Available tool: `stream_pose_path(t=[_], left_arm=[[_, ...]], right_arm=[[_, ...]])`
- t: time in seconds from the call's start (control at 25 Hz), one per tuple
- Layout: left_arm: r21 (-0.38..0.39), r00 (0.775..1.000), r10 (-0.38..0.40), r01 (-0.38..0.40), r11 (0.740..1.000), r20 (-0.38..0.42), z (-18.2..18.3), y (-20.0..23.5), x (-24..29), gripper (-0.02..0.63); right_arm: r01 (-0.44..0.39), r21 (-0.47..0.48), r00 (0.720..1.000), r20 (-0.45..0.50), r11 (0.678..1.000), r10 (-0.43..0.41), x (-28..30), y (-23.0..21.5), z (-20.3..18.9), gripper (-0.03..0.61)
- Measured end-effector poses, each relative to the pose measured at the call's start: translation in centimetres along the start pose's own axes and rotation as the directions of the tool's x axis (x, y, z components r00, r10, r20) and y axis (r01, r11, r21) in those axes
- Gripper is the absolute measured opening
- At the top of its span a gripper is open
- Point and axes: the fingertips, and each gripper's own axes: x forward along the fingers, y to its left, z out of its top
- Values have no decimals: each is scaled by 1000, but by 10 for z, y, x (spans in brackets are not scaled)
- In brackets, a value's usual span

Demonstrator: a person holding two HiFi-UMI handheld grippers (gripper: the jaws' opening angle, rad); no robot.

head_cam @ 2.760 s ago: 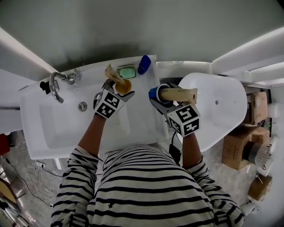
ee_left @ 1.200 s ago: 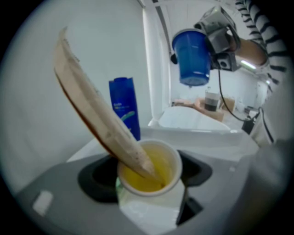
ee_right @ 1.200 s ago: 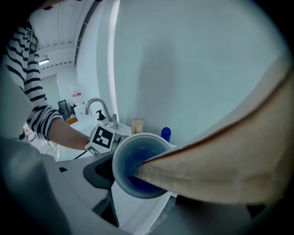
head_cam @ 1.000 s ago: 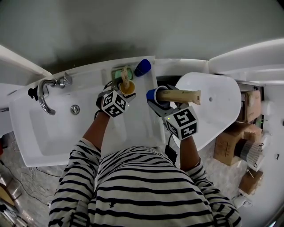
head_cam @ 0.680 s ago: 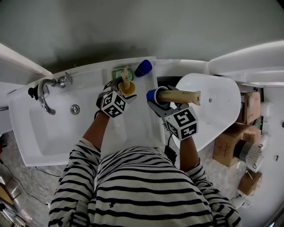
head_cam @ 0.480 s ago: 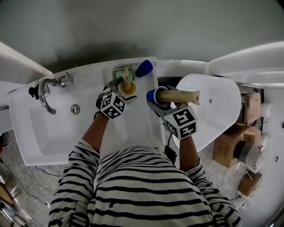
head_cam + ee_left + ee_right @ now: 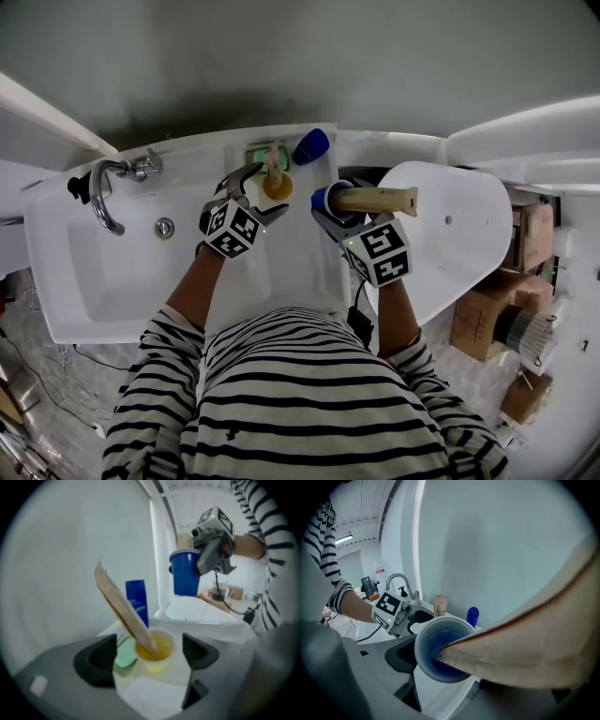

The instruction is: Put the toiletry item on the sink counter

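Observation:
A yellow cup (image 7: pixel 277 187) with a tan paper-wrapped stick in it stands on the white sink counter (image 7: pixel 300 258), beside a green soap dish (image 7: pixel 259 153). My left gripper (image 7: pixel 260 193) is open around the cup, and its pads stand apart from the cup's sides. In the left gripper view the yellow cup (image 7: pixel 155 650) sits between the two dark fingers (image 7: pixel 96 658) with gaps on both sides. My right gripper (image 7: pixel 331 210) is shut on a blue cup (image 7: pixel 323 197) holding another tan wrapped item (image 7: pixel 377 199), above the counter's right edge.
A dark blue bottle (image 7: pixel 310 146) stands at the counter's back right corner. The basin with chrome faucet (image 7: pixel 101 192) lies to the left. A white oval fixture (image 7: pixel 455 234) is on the right, with cardboard boxes (image 7: pixel 527 234) beyond it.
My left gripper carried the yellow cup back toward the green dish, then its jaws opened off it and the cup now stands free. The right gripper stayed put with the blue cup.

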Motion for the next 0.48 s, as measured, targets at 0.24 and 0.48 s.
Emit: stream_pose_path(t=[0.24,0.48], left_arm=[[-46,999,21,-19,999,31,12,3,-26,428],[-92,994,42,-33,995,97,31,6,-56,417]], right_arm=[[0,-5,1000,-16,1000,0,10,-3,-6,354],[1,-15,999,-35,1000,-1,24,-7,-11,354]])
